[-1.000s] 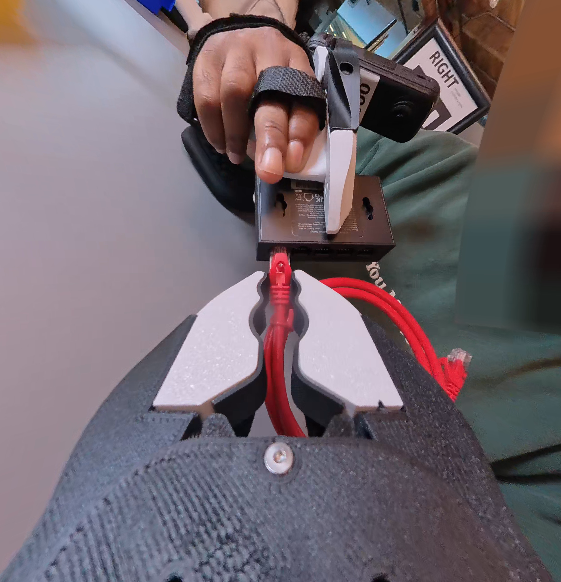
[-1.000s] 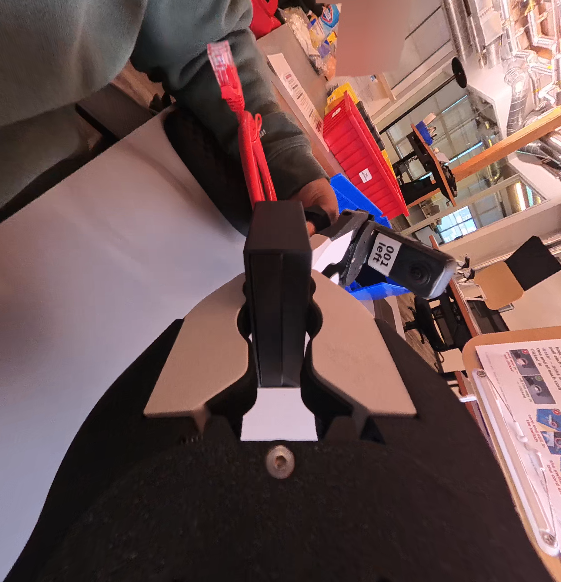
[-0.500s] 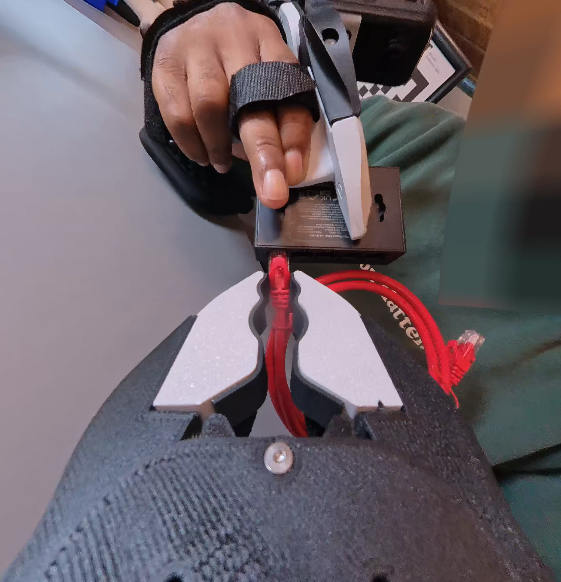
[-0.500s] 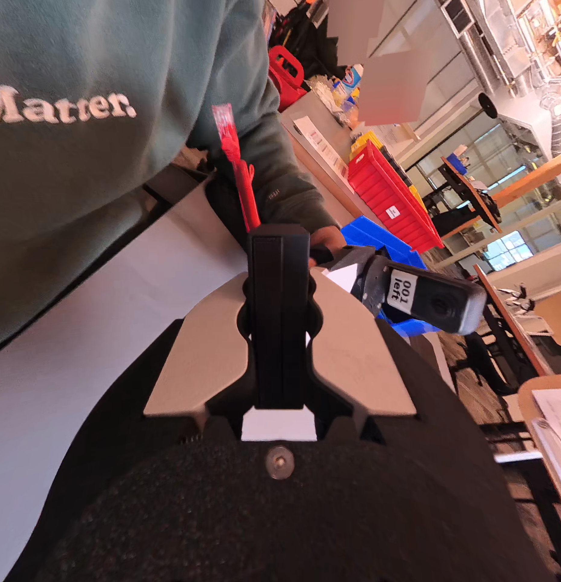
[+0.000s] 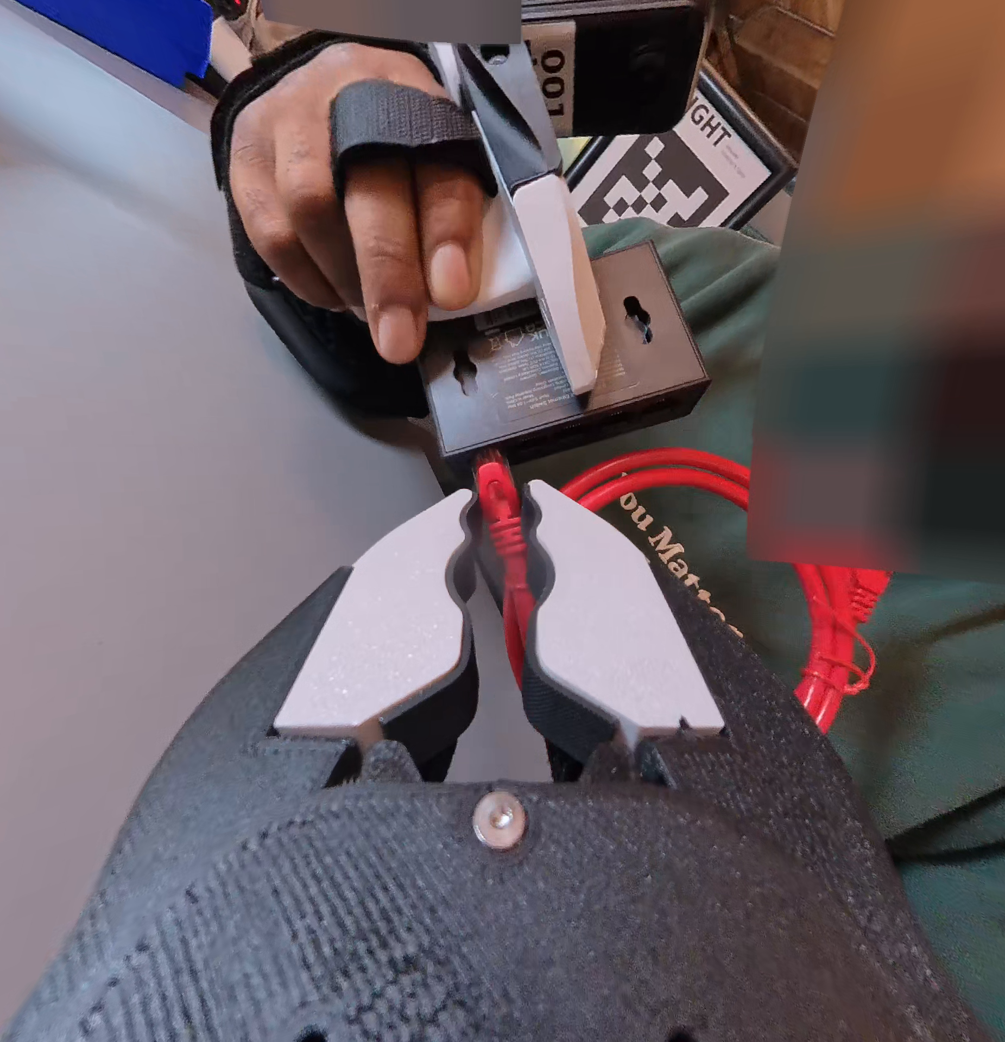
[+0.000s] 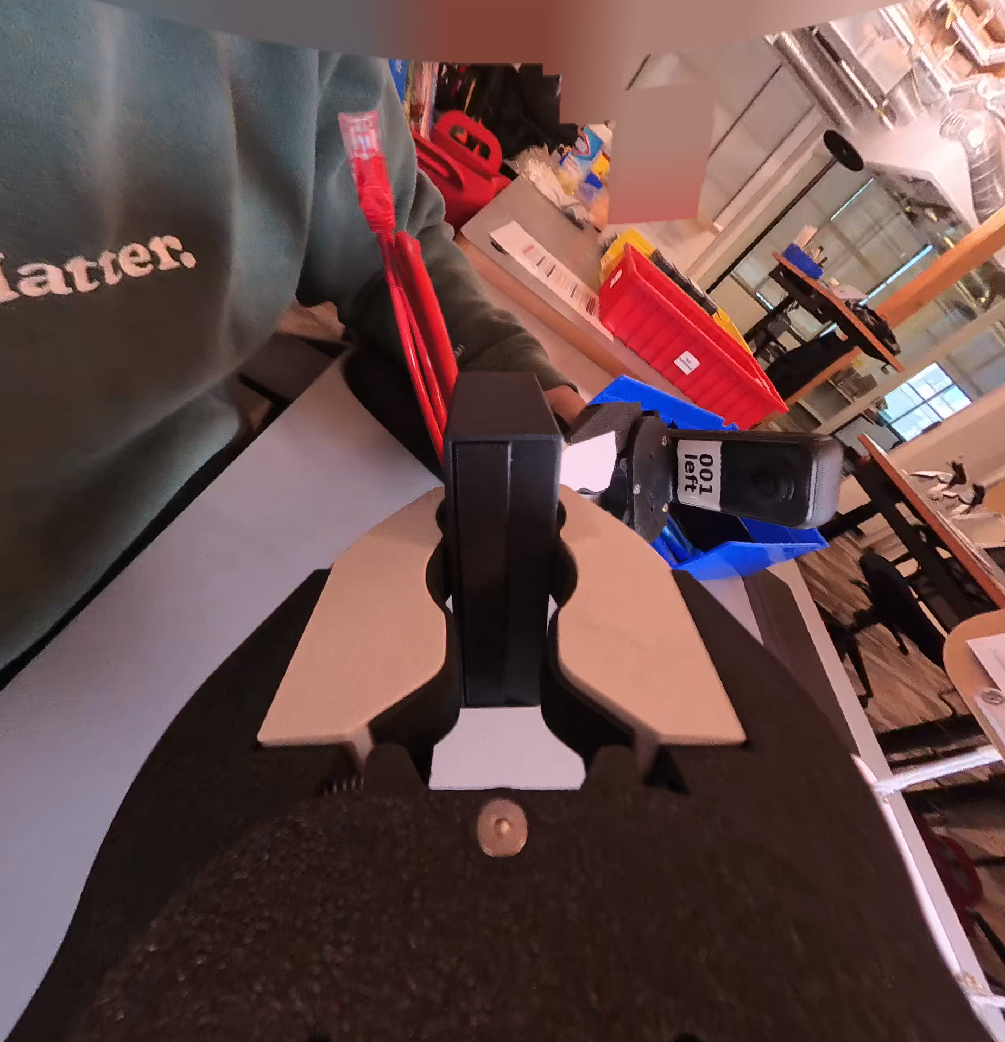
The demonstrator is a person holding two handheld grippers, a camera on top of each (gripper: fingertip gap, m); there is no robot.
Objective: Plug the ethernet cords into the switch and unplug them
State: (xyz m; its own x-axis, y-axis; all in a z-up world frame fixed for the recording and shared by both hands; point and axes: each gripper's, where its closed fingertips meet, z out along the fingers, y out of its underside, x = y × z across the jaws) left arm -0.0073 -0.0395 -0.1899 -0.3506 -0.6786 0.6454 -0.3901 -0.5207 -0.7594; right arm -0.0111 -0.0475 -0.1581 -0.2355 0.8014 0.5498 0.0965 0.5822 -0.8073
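In the left wrist view the left tool [image 5: 499, 496] sits nearest, its two grey fingers pinched on the boot of the red ethernet cord [image 5: 503, 521] at 12 o'clock; the plug tip sits in the leftmost port of the black switch [image 5: 562, 383]. The rest of the cord loops off toward 3 o'clock, where its tied coil [image 5: 833, 648] lies against a green sweatshirt [image 5: 940, 733]. Beyond, the right tool [image 5: 567, 338] clamps the switch, with a strapped hand [image 5: 342, 203] behind it. A plain grey bench [image 5: 122, 451] fills the 9 o'clock side, and a framed marker card [image 5: 680, 186] lies at 1 o'clock.

In the right wrist view the right tool [image 6: 503, 535] is closed on the switch [image 6: 503, 507], held edge-on. The cord's free clear plug [image 6: 362, 135] points to 11 o'clock. The white bench [image 6: 178, 564] runs beneath. Farther off at 2 o'clock are a blue bin [image 6: 742, 550], red bins [image 6: 686, 332], other desks and windows.
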